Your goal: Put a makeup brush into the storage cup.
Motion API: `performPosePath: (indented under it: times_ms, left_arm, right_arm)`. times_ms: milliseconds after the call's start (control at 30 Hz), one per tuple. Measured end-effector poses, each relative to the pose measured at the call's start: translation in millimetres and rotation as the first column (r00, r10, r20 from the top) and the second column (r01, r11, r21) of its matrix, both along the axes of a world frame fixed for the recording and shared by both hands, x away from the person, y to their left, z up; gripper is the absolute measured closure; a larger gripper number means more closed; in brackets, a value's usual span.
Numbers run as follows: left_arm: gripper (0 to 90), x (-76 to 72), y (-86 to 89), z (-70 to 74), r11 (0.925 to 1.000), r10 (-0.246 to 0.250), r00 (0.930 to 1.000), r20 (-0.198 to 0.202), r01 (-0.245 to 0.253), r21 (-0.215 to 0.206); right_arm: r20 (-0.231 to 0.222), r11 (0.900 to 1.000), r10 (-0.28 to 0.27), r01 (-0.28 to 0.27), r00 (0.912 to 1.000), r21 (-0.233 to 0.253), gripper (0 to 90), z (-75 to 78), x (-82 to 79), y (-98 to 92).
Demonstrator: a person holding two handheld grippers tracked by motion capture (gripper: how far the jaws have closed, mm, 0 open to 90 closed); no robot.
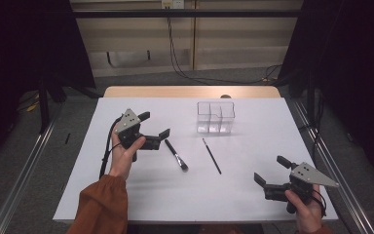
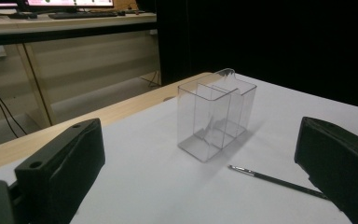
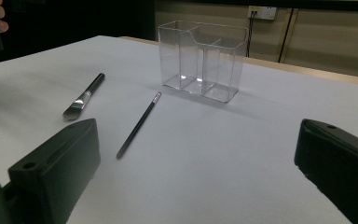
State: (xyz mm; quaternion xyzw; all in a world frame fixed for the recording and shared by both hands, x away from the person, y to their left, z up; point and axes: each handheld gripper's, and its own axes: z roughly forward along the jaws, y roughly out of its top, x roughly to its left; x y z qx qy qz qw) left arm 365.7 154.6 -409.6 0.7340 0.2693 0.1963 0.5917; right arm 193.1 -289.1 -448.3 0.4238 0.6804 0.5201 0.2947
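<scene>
both my left gripper and right gripper gape empty, and the thin pencil's end is cut off behind a jaw.

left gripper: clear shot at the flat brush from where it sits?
Probably yes. The left gripper is open beside the flat brush, nothing between them; the thin pencil lies apart.

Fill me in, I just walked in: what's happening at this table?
A person holds a tool in each hand over a white table. Both the left tool and the right tool are open and hold nothing. A makeup brush and a thin black pencil lie flat near a clear organizer, which looks empty.
</scene>
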Motion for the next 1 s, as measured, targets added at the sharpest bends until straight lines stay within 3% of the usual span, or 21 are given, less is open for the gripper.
performPosePath:
  times_ms: [167, 233, 333, 600, 733, 833, 933, 1000]
  left_arm:
    - [1.5, 7.8, -7.3, 3.0, 0.9999, -0.008, 0.9999, -0.007, 0.008, -0.006]
    - [1.5, 12.1, -13.5, 2.8, 0.9998, -0.013, 0.9999, -0.007, 0.013, 0.018]
    - [1.5, 15.1, -17.2, 4.5, 0.9998, -0.021, 0.9997, -0.015, 0.021, 0.001]
    - [1.8, 27.8, -23.3, 10.6, 0.9969, -0.042, 0.9989, -0.021, 0.043, 0.066]
    - [1.5, 31.4, -23.1, 12.5, 0.9933, -0.066, 0.9963, -0.055, 0.071, 0.091]
    - [1.7, 35.2, -25.2, 14.7, 0.9817, -0.056, 0.9944, -0.09, 0.072, 0.177]
    - [1.9, 38.3, -28.1, 16.9, 0.9747, -0.072, 0.9894, -0.126, 0.096, 0.202]
    - [1.8, 39.3, -30.1, 18.9, 0.9651, -0.082, 0.9873, -0.137, 0.113, 0.236]
  right_arm:
    - [0.0, 1.0, 0.001, -0.001, 1.0, -0.001, 0.0, 0.0, 0.1, 0.5]
    - [0.0, 1.0, 0.0, 0.0, 1.0, -0.001, 0.0, 0.1, 0.0, 0.4]
    - [0.0, 1.0, 0.001, -0.001, 1.0, -0.002, 0.0, -0.1, 0.1, 0.3]
    - [-0.003, 1.0, 0.003, -0.003, 1.0, 0.004, 0.0, 0.2, -0.8, 0.6]
    - [-0.003, 1.0, 0.007, -0.007, 1.0, 0.001, 0.0, -0.1, -0.2, 0.1]
    - [-0.001, 1.0, 0.007, -0.007, 1.0, 0.0, 0.0, 0.0, -0.1, 0.6]
    - [-0.006, 1.0, 0.009, -0.009, 0.9999, -0.005, 0.0, -0.3, 0.6, 1.0]
    - [-0.005, 1.0, 0.01, -0.01, 0.9999, -0.004, 0.0, -0.5, 0.7, 0.8]
